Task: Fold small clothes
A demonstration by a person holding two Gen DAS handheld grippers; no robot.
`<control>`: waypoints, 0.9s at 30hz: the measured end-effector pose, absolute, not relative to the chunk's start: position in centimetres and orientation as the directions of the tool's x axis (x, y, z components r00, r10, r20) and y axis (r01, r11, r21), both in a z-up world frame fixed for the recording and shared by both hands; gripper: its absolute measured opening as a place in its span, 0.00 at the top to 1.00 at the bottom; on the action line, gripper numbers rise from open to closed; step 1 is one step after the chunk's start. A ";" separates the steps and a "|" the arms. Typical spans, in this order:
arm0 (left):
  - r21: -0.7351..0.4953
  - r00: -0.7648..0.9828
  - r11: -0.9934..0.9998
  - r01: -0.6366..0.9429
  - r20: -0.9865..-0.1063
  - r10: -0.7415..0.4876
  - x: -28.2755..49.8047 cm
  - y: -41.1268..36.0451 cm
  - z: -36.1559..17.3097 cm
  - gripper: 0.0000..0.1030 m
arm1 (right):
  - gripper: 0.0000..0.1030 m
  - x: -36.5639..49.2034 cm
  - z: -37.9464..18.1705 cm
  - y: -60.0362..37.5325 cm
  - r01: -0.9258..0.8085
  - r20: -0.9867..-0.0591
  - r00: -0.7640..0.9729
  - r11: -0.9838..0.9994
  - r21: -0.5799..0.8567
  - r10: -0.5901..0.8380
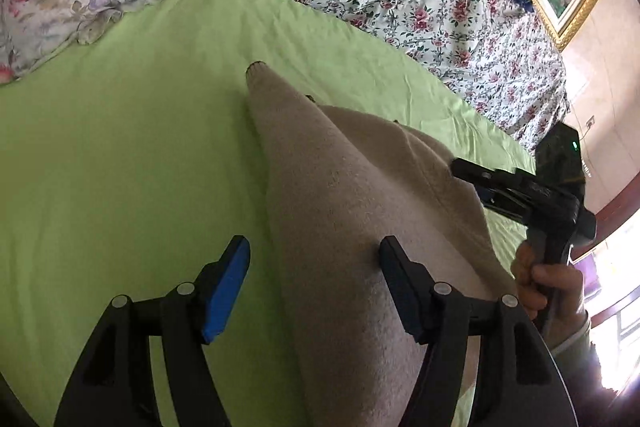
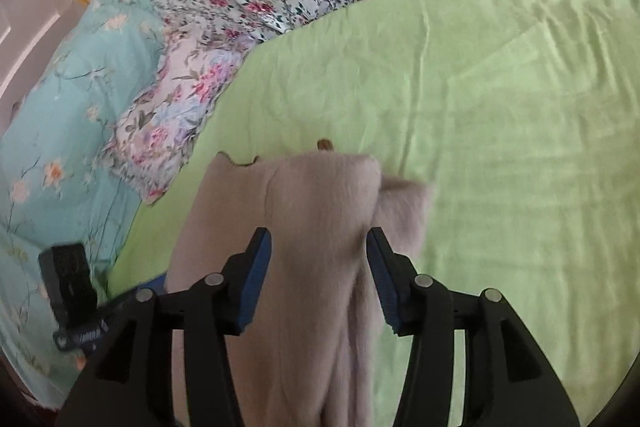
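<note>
Garment [image 1: 340, 195] lies folded lengthwise on the sheet [image 1: 120, 147], pointing twelve o'clock. Left tongs [image 1: 312, 267] and right tongs [image 2: 318, 259] gape, gripping nothing. Cross-fold remains.

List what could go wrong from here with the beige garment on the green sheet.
1. Both sets of jaws stand open around the beige garment, so its folded layers may slump or spread.
2. The left gripper has one finger against the cloth; pulling away could drag the fold askew.
3. The green sheet is wrinkled, so the fold may settle unevenly.
</note>
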State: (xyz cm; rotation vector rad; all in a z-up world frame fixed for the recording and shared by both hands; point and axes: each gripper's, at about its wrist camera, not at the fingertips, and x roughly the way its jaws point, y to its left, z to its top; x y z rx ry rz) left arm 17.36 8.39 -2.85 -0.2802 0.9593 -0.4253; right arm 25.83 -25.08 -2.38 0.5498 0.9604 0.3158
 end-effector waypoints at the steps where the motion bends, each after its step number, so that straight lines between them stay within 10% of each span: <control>1: -0.400 0.501 0.887 0.229 -0.733 -0.460 17.3 8.1 -2.8 0.39 | 0.73 26.2 -2.6 -24.7 -0.019 -0.690 0.535 0.824 0.567 0.487; 2: -0.395 0.501 0.888 0.236 -0.733 -0.460 17.3 7.8 -2.8 0.42 | 0.91 26.3 -2.6 -24.6 -0.020 -0.687 0.536 0.821 0.571 0.491; 6: -0.323 0.504 0.904 0.281 -0.752 -0.425 16.7 5.6 -2.7 0.45 | 0.91 23.8 0.1 -26.3 -0.045 -0.582 0.658 0.796 0.604 0.479; 19: -0.310 0.523 0.898 0.312 -0.733 -0.435 13.5 5.7 -1.3 0.44 | 0.86 21.3 0.1 -26.6 0.051 -0.688 0.617 0.853 0.519 0.382; 27: -0.308 0.478 0.824 0.475 -0.696 -0.536 6.6 3.4 -0.9 0.44 | 0.85 12.6 0.3 -21.0 -0.067 -0.630 0.538 0.774 0.630 0.560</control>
